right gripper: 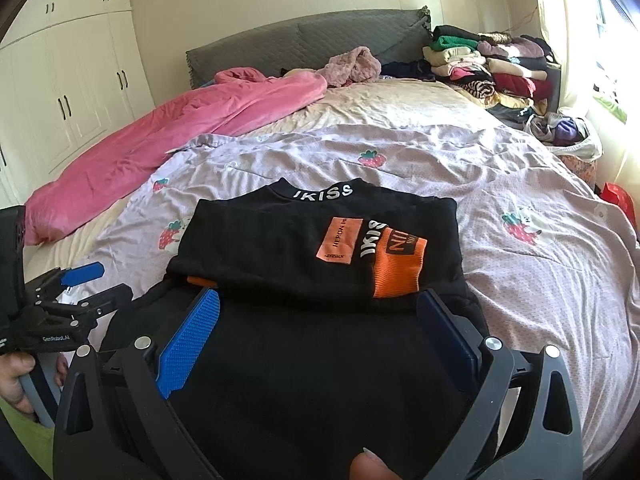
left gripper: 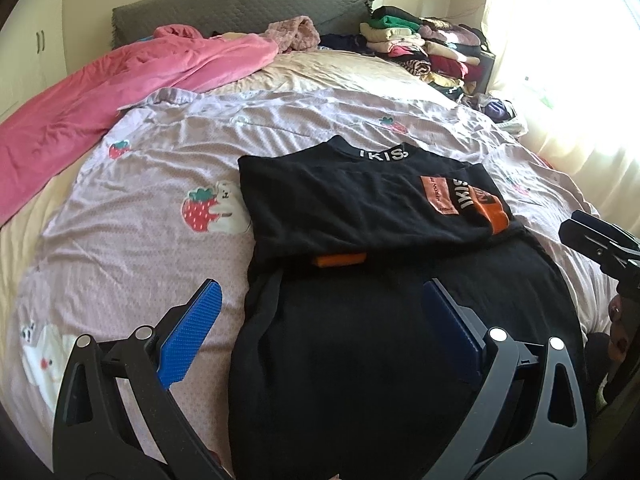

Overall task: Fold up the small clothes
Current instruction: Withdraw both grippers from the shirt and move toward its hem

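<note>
A black top (left gripper: 360, 208) (right gripper: 304, 248) with white "IKISS" lettering and orange patches lies on the bed, its sleeves folded in over the chest. My left gripper (left gripper: 320, 300) is open above the garment's lower left part, one blue pad over the sheet and the other over black cloth. My right gripper (right gripper: 320, 308) is open over the lower middle of the top, holding nothing. Each gripper shows at the edge of the other's view: the right gripper (left gripper: 600, 240) and the left gripper (right gripper: 80, 292).
The lilac strawberry-print sheet (left gripper: 160, 184) (right gripper: 520, 208) covers the bed. A pink blanket (left gripper: 100, 92) (right gripper: 160, 128) lies at the far left. Stacks of folded clothes (left gripper: 424, 48) (right gripper: 488, 64) sit at the back right by the grey headboard (right gripper: 304, 40). White wardrobes (right gripper: 60, 92) line the left wall.
</note>
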Demonstrator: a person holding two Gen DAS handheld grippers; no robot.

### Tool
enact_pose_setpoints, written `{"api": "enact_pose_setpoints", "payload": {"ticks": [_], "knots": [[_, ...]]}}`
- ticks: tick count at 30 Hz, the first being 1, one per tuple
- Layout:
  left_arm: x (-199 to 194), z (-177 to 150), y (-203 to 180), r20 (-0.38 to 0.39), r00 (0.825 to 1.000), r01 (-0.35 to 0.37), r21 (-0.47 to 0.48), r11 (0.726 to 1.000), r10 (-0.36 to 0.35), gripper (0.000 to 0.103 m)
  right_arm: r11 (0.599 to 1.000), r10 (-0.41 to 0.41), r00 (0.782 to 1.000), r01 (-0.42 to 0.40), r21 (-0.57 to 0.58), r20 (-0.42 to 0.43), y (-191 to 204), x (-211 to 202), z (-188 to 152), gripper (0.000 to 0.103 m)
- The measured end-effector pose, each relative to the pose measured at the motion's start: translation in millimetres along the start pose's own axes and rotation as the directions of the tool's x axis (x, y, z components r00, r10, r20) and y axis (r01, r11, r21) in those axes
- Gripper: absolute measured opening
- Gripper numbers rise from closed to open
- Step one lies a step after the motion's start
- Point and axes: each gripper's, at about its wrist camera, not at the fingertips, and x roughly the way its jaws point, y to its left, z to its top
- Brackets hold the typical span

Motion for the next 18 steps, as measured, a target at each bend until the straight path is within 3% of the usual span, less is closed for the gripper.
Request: {"api": "enact_pose_setpoints", "payload": {"ticks": [18], "knots": [[-28, -30, 30, -0.016, 0.999, -0.034, -0.095, 0.995, 0.032, 0.093, 0.999, -0.036, 0.999, 0.036, 0.003, -0.004, -21, -32, -18, 0.098]]}}
